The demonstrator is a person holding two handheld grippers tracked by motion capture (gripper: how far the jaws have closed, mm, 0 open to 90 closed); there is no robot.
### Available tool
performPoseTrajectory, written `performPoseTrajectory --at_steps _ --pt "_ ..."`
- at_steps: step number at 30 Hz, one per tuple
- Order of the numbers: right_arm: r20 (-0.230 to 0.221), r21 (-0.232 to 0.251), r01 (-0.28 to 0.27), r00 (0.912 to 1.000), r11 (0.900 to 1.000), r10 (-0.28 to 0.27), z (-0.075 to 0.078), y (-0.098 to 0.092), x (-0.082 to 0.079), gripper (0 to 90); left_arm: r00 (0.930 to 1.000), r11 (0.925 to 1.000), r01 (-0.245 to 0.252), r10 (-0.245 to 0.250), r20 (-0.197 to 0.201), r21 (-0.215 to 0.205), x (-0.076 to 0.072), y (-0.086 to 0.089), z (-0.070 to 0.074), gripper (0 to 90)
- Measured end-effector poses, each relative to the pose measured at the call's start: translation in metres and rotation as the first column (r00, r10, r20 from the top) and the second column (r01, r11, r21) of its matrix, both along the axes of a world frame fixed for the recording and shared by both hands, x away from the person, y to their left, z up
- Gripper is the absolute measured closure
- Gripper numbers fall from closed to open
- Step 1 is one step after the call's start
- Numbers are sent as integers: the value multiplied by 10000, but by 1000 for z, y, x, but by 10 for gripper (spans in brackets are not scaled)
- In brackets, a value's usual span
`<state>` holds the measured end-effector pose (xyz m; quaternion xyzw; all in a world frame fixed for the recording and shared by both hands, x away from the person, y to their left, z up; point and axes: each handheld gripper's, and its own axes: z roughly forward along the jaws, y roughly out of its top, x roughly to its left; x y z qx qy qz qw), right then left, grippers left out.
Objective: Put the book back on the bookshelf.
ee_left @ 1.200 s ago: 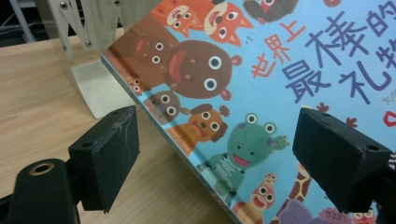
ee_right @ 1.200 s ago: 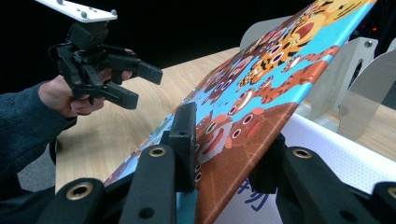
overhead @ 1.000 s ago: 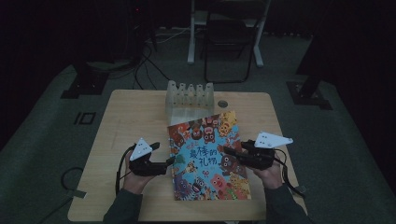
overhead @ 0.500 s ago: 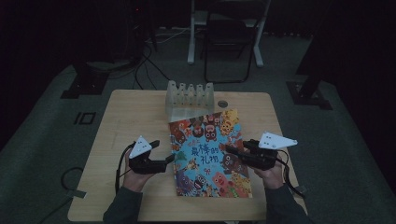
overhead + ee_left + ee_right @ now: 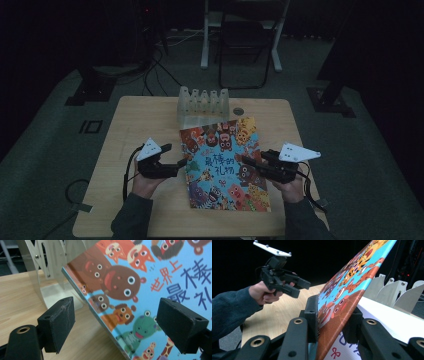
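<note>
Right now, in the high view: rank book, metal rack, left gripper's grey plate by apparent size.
1. book, largest by far.
2. metal rack, mid.
3. grey plate on the left gripper, smallest, though it sits raised toward the camera, so it looks larger than it is.

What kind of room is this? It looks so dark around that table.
Probably a lab or recording studio, not a home: a lone wooden table on grey carpet, cables trailing across the floor, dark stand bases around it, and a person working a picture book with handheld grippers.

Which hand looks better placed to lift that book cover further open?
Right. The right claw is already clamped on the book cover; the left claw is open, gripping nothing.
</note>
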<state>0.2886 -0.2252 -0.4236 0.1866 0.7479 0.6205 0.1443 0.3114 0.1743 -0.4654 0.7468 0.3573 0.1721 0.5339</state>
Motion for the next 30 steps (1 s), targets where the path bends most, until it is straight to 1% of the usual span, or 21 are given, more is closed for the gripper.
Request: performPoseTrajectory --at_steps 4,6,7,8,9,11,12,15,17,19,20,23,27,29,30 --pt "93 18 -38 9999 10000 38 0 0 -1 701 9998 9994 88 -94 -170 -341 13 4 4 155" --pt "132 46 -67 9999 10000 66 0 -1 -1 701 9996 9987 73 -87 -277 -503 21 6 5 155" --pt "177 64 -114 9998 9999 113 0 -1 -2 701 9994 9980 157 -176 -295 -614 27 7 5 154" --pt "177 64 -114 9998 9999 113 0 -1 -2 701 9994 9980 157 -176 -295 -614 27 7 5 155" --pt "223 76 -164 9996 9998 163 0 -2 -2 701 9995 9978 213 -227 -206 -634 30 7 5 155" --pt "242 88 -199 9995 9998 197 0 -2 -3 701 9995 9978 213 -227 -206 -634 30 7 5 155" --pt "271 104 -248 9993 9996 245 0 -2 -3 701 9985 9942 454 -483 -270 -976 37 9 2 154" --pt "333 102 -286 9990 9995 282 0 -3 -4 701 9977 9926 574 -610 -305 -1074 40 9 0 149" --pt "414 110 -310 9987 9995 306 -1 -3 -5 701 9974 9920 642 -673 -249 -1091 41 8 0 155" --pt "447 140 -363 9984 9992 356 -1 -4 -5 701 9975 9920 689 -704 -98 -1059 42 7 2 155" --pt "459 153 -392 9982 9991 384 -1 -4 -5 701 9969 9904 770 -781 -54 -1149 45 7 3 155" --pt "504 174 -432 9978 9989 423 -1 -4 -5 701 9965 9889 798 -821 -132 -1256 50 8 3 155" --pt "577 262 -571 9968 9980 555 -1 -4 -6 701 9924 9784 1110 -1184 -328 -1742 56 10 -1 158" --pt "577 262 -571 9968 9980 555 -1 -4 -6 701 9918 9782 1129 -1215 -394 -1741 57 9 -2 170" --pt "594 319 -654 9962 9974 634 -1 -4 -6 701 9896 9757 1278 -1373 -423 -1781 58 8 -4 169"
